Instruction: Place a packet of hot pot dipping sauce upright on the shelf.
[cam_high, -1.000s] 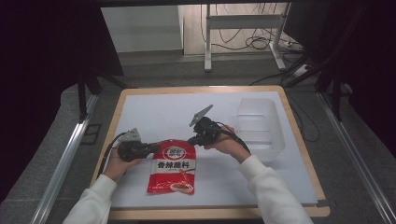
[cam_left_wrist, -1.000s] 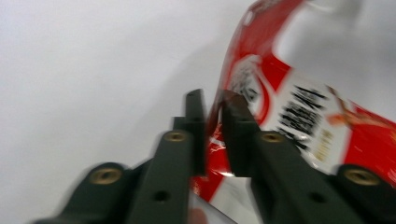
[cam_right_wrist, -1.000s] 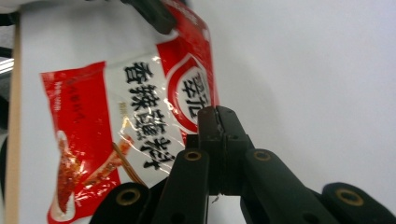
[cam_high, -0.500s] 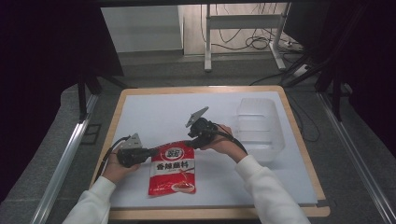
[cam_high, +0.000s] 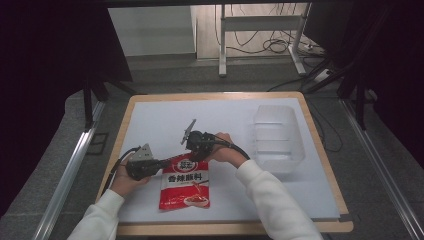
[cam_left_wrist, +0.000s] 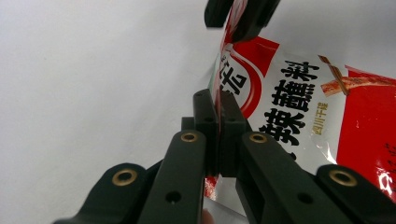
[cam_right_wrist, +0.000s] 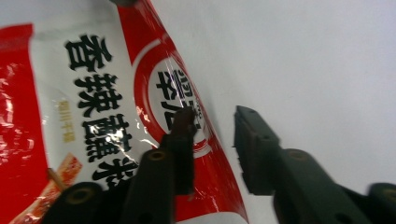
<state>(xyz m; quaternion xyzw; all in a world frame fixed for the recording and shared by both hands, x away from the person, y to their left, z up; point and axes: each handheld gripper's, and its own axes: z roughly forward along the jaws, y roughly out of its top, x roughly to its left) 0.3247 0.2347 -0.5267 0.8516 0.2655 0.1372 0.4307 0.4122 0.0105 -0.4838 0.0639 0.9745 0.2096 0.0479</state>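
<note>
Red-and-white glossy foil sachet (cam_high: 185, 186) with black printed characters lies flat on the white surface (cam_high: 150, 120), its top edge lifted slightly between the two tools. The step in hand looks like a two-point pick-up of the sachet by its upper edge, perhaps to carry it to the clear plastic bin (cam_high: 278, 140) that stands well apart on the right.

The left gripper (cam_high: 167, 162) has its jaws pressed together on the sachet's top left corner; in the left gripper view the thin foil edge (cam_left_wrist: 217, 95) runs straight into the slit between the black pads, so that corner is pinched fast.

The right gripper (cam_high: 194, 155) is not yet gripping. In the right gripper view its jaws stand part-way spread and have just been closing: one pad (cam_right_wrist: 184, 126) lies over the printed face near the round logo, the other sits out over the bare surface, and the sachet's right edge (cam_right_wrist: 219, 154) passes through the gap without being squeezed.

Next, I judge, the right jaws must close until both pads bite the foil near its edge, low enough that the upper pad does not merely slide on the slick print. Only then should both hands rise together, level, so the sachet does not twist or tear at the pinched corner.
</note>
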